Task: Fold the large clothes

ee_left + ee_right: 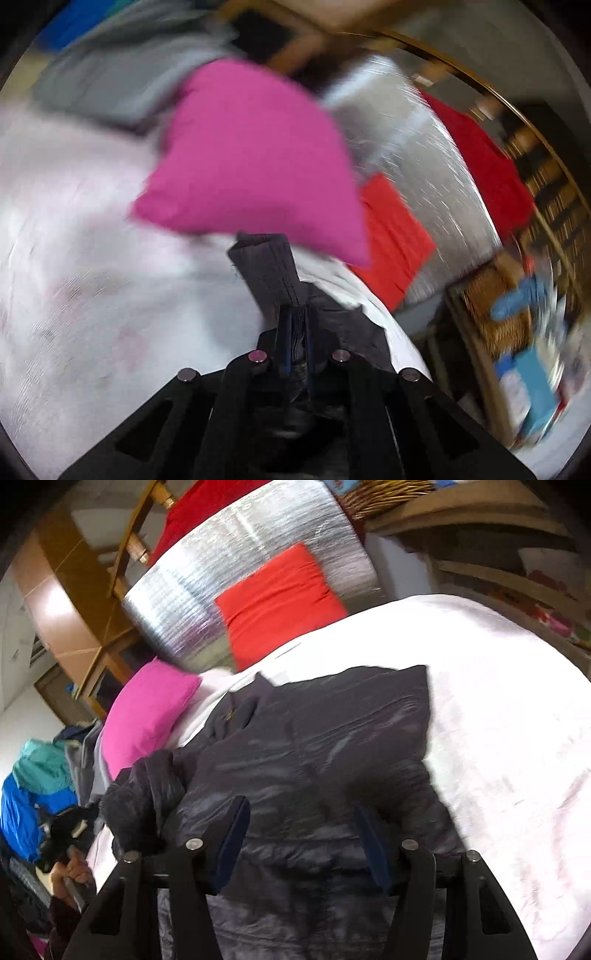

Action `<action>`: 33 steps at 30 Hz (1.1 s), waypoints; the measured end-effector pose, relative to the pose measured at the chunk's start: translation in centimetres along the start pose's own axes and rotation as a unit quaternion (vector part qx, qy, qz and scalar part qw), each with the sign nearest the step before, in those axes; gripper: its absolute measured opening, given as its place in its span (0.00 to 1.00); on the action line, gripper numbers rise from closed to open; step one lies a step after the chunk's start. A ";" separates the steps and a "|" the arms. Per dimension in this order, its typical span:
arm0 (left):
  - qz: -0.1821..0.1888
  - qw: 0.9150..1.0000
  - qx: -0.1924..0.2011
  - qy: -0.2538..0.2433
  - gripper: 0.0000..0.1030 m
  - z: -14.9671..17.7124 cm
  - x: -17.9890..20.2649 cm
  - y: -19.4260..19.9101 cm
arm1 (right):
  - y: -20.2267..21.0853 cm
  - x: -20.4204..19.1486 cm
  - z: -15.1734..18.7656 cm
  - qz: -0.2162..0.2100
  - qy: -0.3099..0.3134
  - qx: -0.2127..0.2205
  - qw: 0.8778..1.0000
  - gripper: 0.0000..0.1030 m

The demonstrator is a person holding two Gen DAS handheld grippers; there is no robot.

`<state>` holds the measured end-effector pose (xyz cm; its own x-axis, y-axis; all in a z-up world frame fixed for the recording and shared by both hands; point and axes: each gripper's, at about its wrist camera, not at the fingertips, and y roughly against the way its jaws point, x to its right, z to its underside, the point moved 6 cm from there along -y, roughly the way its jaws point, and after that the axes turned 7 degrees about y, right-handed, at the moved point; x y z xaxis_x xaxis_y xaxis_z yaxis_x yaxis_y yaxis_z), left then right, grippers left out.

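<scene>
A dark grey puffer jacket (314, 738) lies spread on the white bed sheet (517, 738). In the left wrist view my left gripper (295, 332) is shut on a ribbed dark grey cuff (266, 266) of that jacket, which sticks up past the fingertips. In the right wrist view my right gripper (301, 834) hovers over the jacket's body, its blue-padded fingers (232, 842) standing wide apart with the fabric under and between them, not pinched. One bunched sleeve (147, 794) rises at the jacket's left side.
A pink pillow (147, 712) lies at the bed's head beside the jacket. A folded red cloth (280, 602) rests on a silver mat (221, 572). Blue and teal clothes (33, 786) are piled at the left. A hand (74, 867) grips a black handle there.
</scene>
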<state>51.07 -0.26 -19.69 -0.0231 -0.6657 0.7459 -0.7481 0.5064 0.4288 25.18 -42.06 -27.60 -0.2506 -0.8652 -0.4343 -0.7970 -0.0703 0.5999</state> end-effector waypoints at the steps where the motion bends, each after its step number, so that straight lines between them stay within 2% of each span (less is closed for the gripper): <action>1: 0.011 1.000 -0.002 -0.029 0.05 0.8 2.2 -0.1 | 0.2 0.6 -0.1 0.000 -0.009 0.001 1.000 0.60; 3: 0.034 0.996 -0.018 -0.081 0.05 3.4 6.4 -0.5 | 0.6 1.7 -0.3 0.002 -0.027 0.001 1.000 0.60; 6: 0.055 0.984 -0.053 -0.162 0.05 8.1 11.5 -1.7 | 1.1 2.7 -0.5 0.007 -0.039 0.003 0.999 0.60; 9: 0.075 0.961 -0.114 -0.240 0.05 14.6 15.5 -3.4 | 1.9 3.2 -1.0 0.005 -0.058 0.014 0.998 0.60; 10: 0.083 0.947 -0.156 -0.268 0.05 17.5 16.5 -4.2 | 2.2 3.3 -1.3 0.001 -0.068 0.019 0.997 0.60; 12: 0.065 0.923 -0.215 -0.313 0.05 21.6 16.9 -5.2 | 2.9 3.3 -1.5 0.000 -0.081 0.032 0.996 0.61; 14: 0.056 0.904 -0.251 -0.342 0.06 23.7 16.6 -5.0 | 3.1 3.2 -1.5 0.006 -0.084 0.037 0.996 0.68; 16: 0.052 0.895 -0.266 -0.354 0.08 24.0 16.2 -3.6 | 3.1 3.1 -1.1 0.001 -0.089 0.039 0.995 0.74; 17: 0.057 0.896 -0.265 -0.353 0.09 23.4 16.0 -2.8 | 3.1 3.0 -0.8 -0.003 -0.091 0.039 0.995 0.76; 18: 0.065 0.899 -0.258 -0.348 0.16 22.5 15.8 -1.8 | 3.0 3.1 -0.2 -0.005 -0.094 0.039 0.995 0.76; 20: 0.085 0.913 -0.230 -0.328 0.43 19.4 15.1 0.4 | 2.5 3.2 1.0 -0.012 -0.101 0.023 0.995 0.76; 21: 0.088 0.919 -0.213 -0.320 0.65 18.0 14.8 1.2 | 2.3 3.2 1.7 -0.018 -0.105 0.008 0.994 0.76; 22: 0.085 0.928 -0.185 -0.312 0.70 16.1 13.6 2.6 | 2.0 3.0 2.2 -0.022 -0.108 -0.003 0.994 0.76; 24: 0.058 0.944 -0.131 -0.296 0.70 11.9 10.9 4.3 | 1.8 2.3 3.3 -0.022 -0.111 -0.029 0.993 0.76; 28: -0.015 0.967 -0.097 -0.234 0.70 6.3 4.5 5.3 | 2.0 -0.1 4.0 -0.010 -0.108 -0.060 0.992 0.76; 31: -0.086 0.969 -0.099 -0.210 0.70 4.6 0.3 4.5 | 2.2 -3.0 3.9 0.000 -0.103 -0.072 0.992 0.76; 33: -0.112 0.968 -0.110 -0.196 0.70 4.3 -1.9 4.2 | 2.1 -5.2 3.7 -0.005 -0.110 -0.079 0.991 0.76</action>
<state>45.11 0.81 -21.46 -0.1593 -0.9075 0.3887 -0.6052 0.4008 0.6878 22.79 -35.83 -26.62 -0.3712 -0.7364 -0.5656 -0.7085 -0.1692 0.6852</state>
